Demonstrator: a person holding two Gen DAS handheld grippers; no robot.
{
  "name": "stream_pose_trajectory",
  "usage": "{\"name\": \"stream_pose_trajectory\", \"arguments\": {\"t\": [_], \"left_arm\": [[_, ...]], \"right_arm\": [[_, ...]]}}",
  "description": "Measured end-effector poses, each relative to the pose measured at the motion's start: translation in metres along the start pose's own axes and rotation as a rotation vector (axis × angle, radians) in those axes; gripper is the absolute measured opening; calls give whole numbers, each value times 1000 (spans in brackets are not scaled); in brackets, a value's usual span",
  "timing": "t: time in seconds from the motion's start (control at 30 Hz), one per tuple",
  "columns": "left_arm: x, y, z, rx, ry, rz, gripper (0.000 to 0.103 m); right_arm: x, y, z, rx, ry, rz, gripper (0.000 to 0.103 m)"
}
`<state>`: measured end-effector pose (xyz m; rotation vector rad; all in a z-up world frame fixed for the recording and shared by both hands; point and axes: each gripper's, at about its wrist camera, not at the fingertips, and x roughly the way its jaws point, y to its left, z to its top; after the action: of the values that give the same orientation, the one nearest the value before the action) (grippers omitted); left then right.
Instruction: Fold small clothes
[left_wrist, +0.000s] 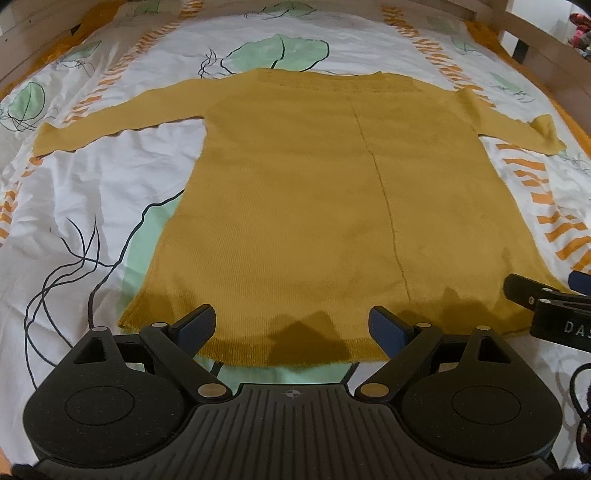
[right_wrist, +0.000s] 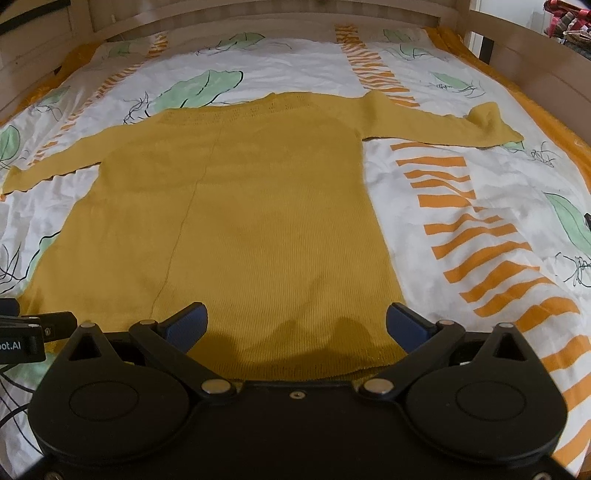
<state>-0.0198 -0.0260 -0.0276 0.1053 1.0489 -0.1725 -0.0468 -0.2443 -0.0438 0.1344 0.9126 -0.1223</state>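
A mustard-yellow knit sweater (left_wrist: 314, 192) lies flat on the bed, hem toward me, both sleeves spread out sideways. It also shows in the right wrist view (right_wrist: 236, 221). Its left sleeve (left_wrist: 110, 118) lies straight; the right sleeve's cuff (right_wrist: 487, 122) is slightly crumpled. My left gripper (left_wrist: 291, 325) is open and empty, just above the hem near its left-middle part. My right gripper (right_wrist: 295, 321) is open and empty above the hem's right corner. The right gripper also shows at the edge of the left wrist view (left_wrist: 546, 299).
The sweater lies on a white bedsheet (right_wrist: 461, 206) printed with green leaves and orange stripes. A wooden bed frame (right_wrist: 258, 22) runs along the far side and both sides. An orange blanket edge (left_wrist: 576, 129) shows at the right.
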Motion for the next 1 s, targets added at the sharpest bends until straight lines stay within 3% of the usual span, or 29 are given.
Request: {"name": "stream_pose_trajectory", "arguments": {"t": [0.33, 0.57, 0.73, 1.0], "left_arm": [[-8, 14, 11, -43, -44, -3, 90], [-6, 45, 35, -123, -110, -13, 90], [4, 71, 49, -171, -135, -60, 90], [22, 114, 73, -210, -190, -77, 90]], "right_arm": [[-4, -2, 4, -4, -18, 29, 102], [5, 0, 20, 9, -25, 124, 102], [19, 6, 32, 35, -7, 206, 102], [28, 32, 59, -16, -80, 291, 102]]}}
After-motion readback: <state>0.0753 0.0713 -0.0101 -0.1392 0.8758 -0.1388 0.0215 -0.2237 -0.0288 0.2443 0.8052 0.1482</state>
